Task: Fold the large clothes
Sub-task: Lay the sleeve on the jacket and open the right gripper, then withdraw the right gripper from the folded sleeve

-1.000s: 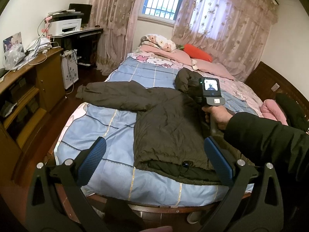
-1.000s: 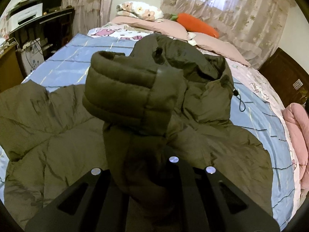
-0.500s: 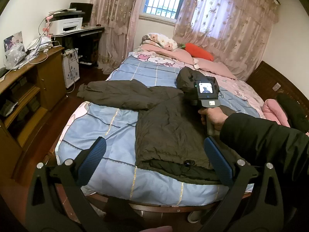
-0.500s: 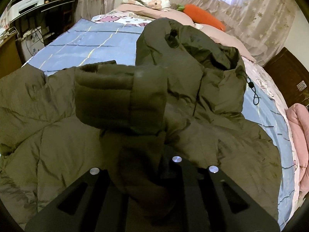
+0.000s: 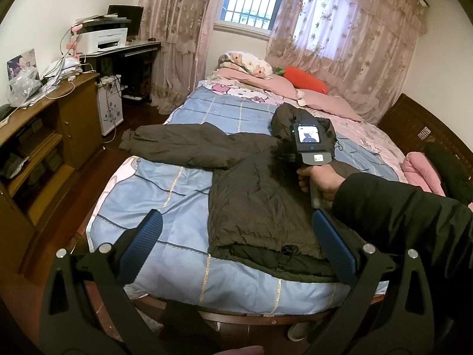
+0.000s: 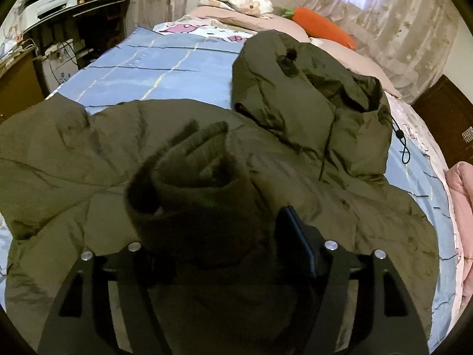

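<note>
The jacket (image 5: 254, 189) lies on the bed (image 5: 165, 198), pillows (image 5: 245, 65) behind it.

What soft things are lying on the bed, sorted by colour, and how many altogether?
Olive-green padded hooded jacket: 1
Orange carrot-shaped plush cushion: 1
White floral pillow: 1
Plain pink pillows: 2
Total: 5

Sleeve cuff (image 6: 192, 174) motion-blurred; hides left pad of right gripper (image 6: 224, 236).
</note>
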Demonstrator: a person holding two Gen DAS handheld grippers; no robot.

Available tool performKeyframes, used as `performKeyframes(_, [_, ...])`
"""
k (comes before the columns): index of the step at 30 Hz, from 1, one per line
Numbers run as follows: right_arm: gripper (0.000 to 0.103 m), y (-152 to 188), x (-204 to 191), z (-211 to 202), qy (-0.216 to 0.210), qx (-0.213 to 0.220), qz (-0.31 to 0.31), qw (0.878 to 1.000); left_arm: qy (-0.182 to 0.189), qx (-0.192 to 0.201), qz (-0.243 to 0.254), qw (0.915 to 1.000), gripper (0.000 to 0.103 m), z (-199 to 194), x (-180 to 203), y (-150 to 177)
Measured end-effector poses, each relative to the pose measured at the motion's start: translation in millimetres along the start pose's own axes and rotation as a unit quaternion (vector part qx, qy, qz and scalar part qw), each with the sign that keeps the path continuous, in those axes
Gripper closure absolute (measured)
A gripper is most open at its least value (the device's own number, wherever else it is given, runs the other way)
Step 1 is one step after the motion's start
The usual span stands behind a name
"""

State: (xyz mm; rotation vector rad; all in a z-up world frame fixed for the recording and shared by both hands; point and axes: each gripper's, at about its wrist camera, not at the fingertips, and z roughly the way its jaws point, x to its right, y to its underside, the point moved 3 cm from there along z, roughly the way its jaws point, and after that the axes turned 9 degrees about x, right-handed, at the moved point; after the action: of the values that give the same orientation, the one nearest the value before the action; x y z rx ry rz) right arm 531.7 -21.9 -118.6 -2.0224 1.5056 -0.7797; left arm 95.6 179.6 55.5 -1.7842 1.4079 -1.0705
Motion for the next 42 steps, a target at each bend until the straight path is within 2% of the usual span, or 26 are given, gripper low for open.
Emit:
performKeyframes(3, [0.027, -5.7, -5.7, -13.8, -0.012, 0.017, -0.001, 1.000, 0.001, 0.001, 0.000, 1.0000, 0.002, -1.4, -0.8, -0.6])
performKeyframes(8, [0.024, -19.0, -16.0, -59.5, -0.035, 0.070, -0.007, 0.997, -0.004, 0.004, 0.003, 1.0000, 0.002, -2.6, -4.3, -2.5])
performKeyframes(14, [0.023, -29.2, -10.8, -140.2, -0.059, 0.120, 0.000, 0.991, -0.015, 0.008, 0.005, 0.9998, 0.002, -6.2, -1.2, -4.1])
performKeyframes(20, [0.018, -22.3, 25.7, -233.2, -0.059, 0.152, 0.022, 0.986, -0.027, 0.005, 0.007, 0.9996, 0.002, -4.0, 3.1, -4.1])
performKeyframes(22, [0.018, -14.5, 45.6, -265.2, -0.041, 0.162, 0.033, 0.985, -0.028, 0.004, 0.007, 0.9996, 0.002, -3.9, 7.0, -4.6])
performKeyframes(27, [0.009, 10.8, 98.7, -332.7, -0.006, 0.180, 0.074, 0.981, -0.034, 0.009, 0.006, 0.9994, 0.002, -2.7, 10.9, -4.9])
performKeyframes(31, [0.003, 46.1, 143.7, -378.9, 0.042, 0.191, 0.105, 0.975, -0.042, 0.007, 0.012, 0.9990, 0.002, 0.7, 17.9, -4.6])
performKeyframes(37, [0.002, 96.0, 161.3, -413.9, 0.068, 0.196, 0.101, 0.973, -0.072, 0.012, 0.021, 0.9971, 0.002, 4.3, 20.7, -3.9])
performKeyframes(42, [0.002, 126.8, 172.8, -431.4, 0.059, 0.198, 0.125, 0.970, -0.086, 0.024, 0.032, 0.9955, 0.002, 3.6, 27.2, -5.1])
